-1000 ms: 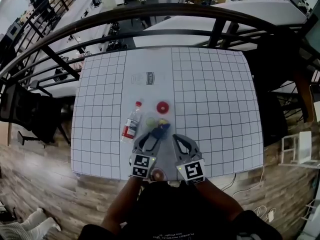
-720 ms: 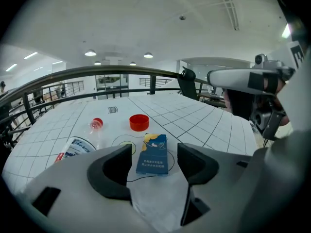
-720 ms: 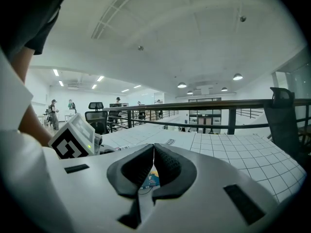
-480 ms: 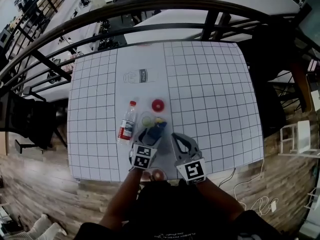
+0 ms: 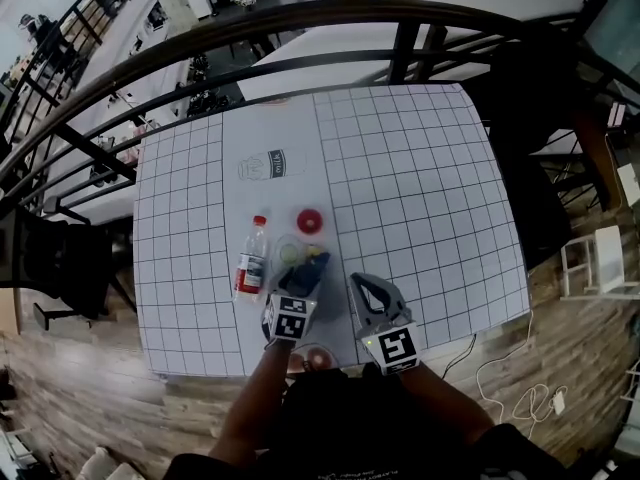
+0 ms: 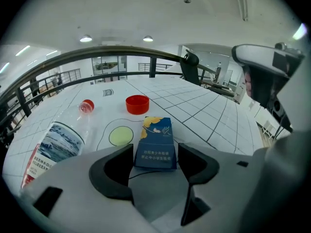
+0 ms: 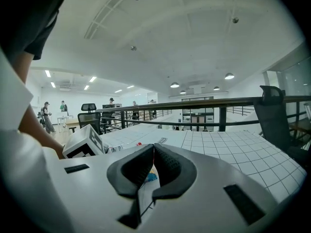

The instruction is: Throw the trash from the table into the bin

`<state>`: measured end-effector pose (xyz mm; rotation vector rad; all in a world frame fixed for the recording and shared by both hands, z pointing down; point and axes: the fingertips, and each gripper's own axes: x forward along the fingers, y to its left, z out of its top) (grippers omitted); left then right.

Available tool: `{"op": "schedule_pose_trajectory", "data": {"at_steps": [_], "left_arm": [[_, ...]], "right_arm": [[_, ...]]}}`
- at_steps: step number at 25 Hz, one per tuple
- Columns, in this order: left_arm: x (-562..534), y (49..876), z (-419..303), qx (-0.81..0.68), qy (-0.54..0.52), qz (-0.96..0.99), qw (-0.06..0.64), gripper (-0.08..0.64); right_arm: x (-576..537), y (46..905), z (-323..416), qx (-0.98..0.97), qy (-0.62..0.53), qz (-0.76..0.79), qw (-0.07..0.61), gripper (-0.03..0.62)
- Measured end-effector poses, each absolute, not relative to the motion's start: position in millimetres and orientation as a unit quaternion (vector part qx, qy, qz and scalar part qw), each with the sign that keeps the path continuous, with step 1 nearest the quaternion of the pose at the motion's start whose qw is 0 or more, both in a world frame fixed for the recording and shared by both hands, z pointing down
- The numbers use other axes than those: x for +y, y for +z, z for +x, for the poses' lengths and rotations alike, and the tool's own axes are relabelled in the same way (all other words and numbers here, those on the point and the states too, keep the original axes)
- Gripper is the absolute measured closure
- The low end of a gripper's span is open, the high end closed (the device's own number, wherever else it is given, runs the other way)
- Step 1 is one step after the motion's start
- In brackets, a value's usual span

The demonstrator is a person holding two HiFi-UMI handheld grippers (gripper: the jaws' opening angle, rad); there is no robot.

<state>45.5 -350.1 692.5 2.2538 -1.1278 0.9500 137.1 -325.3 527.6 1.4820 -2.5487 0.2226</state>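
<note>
Small blue carton (image 6: pixel 155 142), lying flat and printed face up on the tabletop (image 5: pixel 420 188), close to the near edge. Probably light, thin card: stiff enough along its length, but easy to dent under a hard squeeze, and smooth enough on the faces to slide. Best taken across the narrow width, on the two long side edges near the middle, with only moderate pressure. Worth getting the pads low enough to catch the sides rather than skating over the top face.

Directly around it, the left gripper (image 6: pixel 154 155), tilted down at the tabletop, jaws just opened and now spread wide, one on each side of the carton's near end, no pad pressing on it yet. Judged as the approach before the close.

Just beyond the carton, a pale green disc (image 6: pixel 120 136) inside a drawn ring, then a red lid (image 6: pixel 137 104) farther back. To the left, a plastic bottle (image 6: pixel 58 144) on its side, red cap pointing away; apart from the carton and clear of the jaws.

To the right, the right gripper (image 7: pixel 153 149), held nearly level above the tabletop's near edge, jaws pressed together on nothing.

No bin in any view.
</note>
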Motion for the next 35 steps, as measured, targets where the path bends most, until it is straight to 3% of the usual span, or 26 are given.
{"op": "schedule_pose_trajectory", "data": {"at_steps": [17, 35], "left_arm": [[-360.0, 650.3, 48.3, -0.438, 0.307, 0.827, 0.175, 0.282], [-379.6, 506.6, 59.3, -0.506, 0.184, 0.839, 0.079, 0.298]], "right_arm": [[-336.8, 519.6, 159.3, -0.857, 0.059, 0.504, 0.091, 0.568], [-333.6, 492.9, 164.6, -0.877, 0.037, 0.475, 0.069, 0.568]]}}
